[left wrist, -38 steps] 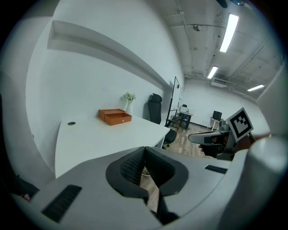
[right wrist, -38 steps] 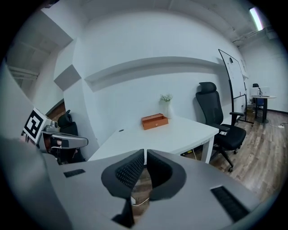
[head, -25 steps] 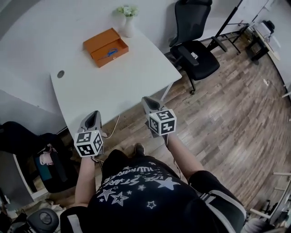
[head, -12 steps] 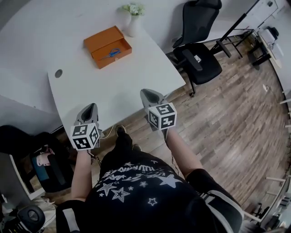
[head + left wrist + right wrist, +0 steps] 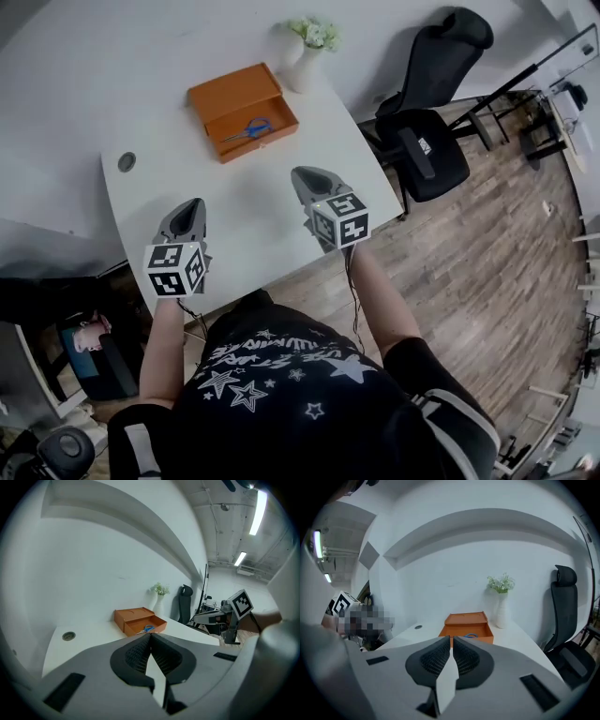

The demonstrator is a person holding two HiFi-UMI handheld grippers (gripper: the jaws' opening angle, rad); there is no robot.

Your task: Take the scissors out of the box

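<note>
An open orange box (image 5: 242, 111) lies at the far side of the white table (image 5: 169, 178), its lid folded back. Blue-handled scissors (image 5: 249, 129) rest inside it, also seen as scissors (image 5: 147, 629) in the left gripper view and scissors (image 5: 470, 635) in the right gripper view. My left gripper (image 5: 187, 212) is over the table's near left part, shut and empty. My right gripper (image 5: 309, 181) hovers over the near right part, shut with nothing between its jaws. Both point toward the box (image 5: 467, 626) and are well short of it.
A white vase with pale flowers (image 5: 307, 58) stands just right of the box at the table's back corner. A round cable hole (image 5: 127, 161) sits in the table at left. A black office chair (image 5: 427, 112) stands on the wood floor to the right.
Both grippers have moved forward from off the table's near edge to above its near part, closer to the box. Both stay shut.
</note>
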